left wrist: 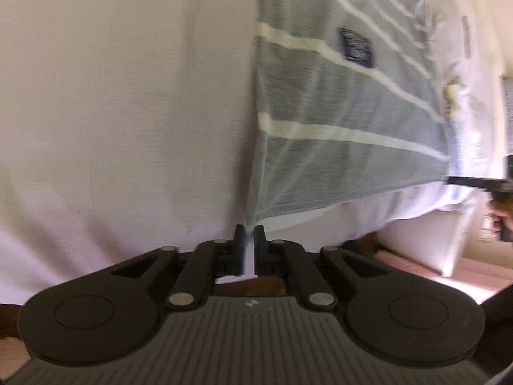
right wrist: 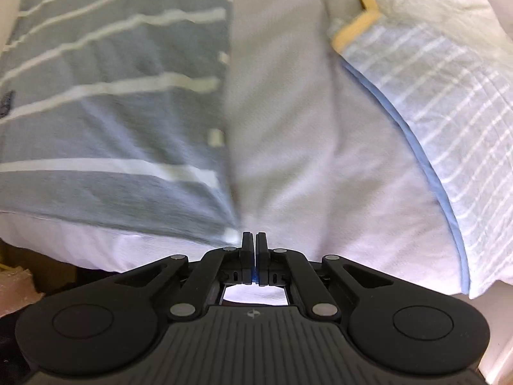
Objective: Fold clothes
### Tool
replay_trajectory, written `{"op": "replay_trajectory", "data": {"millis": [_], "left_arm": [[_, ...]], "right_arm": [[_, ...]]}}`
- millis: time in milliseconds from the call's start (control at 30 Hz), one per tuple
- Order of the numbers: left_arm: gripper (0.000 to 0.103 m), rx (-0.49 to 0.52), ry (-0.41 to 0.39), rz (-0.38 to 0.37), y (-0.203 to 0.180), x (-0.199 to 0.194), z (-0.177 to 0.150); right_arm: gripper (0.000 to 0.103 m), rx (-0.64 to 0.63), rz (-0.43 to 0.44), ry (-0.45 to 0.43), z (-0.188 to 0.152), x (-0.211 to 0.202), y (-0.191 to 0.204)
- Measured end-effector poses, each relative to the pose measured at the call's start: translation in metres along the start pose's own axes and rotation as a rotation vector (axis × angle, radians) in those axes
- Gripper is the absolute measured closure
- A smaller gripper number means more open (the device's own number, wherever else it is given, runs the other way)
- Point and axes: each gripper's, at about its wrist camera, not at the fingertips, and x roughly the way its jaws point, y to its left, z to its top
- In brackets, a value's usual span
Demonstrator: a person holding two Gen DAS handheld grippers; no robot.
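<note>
A grey-blue garment with white stripes (left wrist: 336,106) lies flat on a white bed. It carries a dark label patch (left wrist: 356,48). My left gripper (left wrist: 249,231) is shut on its near left corner at the bed's edge. My right gripper (right wrist: 254,239) is shut on the near right corner of the same garment (right wrist: 105,122). The right gripper also shows in the left wrist view (left wrist: 461,180) at the far right, with the cloth pulled taut between the two.
The white bed (left wrist: 112,112) fills the left of the left wrist view. A pale striped garment with blue trim and a yellow collar (right wrist: 433,96) lies to the right. The bed's front edge and the floor (left wrist: 481,276) are below.
</note>
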Motion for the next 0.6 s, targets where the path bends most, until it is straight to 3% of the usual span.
{"op": "replay_trajectory", "data": {"millis": [133,233,367,467,600], "left_arm": [[0.081,0.076,-0.005,0.060,-0.009,-0.010,0.003],[0.081,0.111,-0.059,0.078,-0.017,-0.021,0.012],[0.079,0.157,-0.154,0.095,-0.024,-0.038,0.026],[0.078,0.178,-0.195,0.099,-0.036,-0.044,0.042],[0.075,0.176,-0.242,0.160,-0.049,-0.052,0.060]], "right_arm": [[0.099,0.023,-0.003,-0.033,-0.001,0.000,-0.002],[0.093,0.016,0.011,-0.094,0.003,-0.009,0.004],[0.092,0.028,0.019,-0.202,0.013,-0.023,0.013],[0.087,0.034,0.090,-0.259,0.027,-0.028,0.024],[0.076,-0.018,0.171,-0.293,0.050,-0.027,0.050]]}}
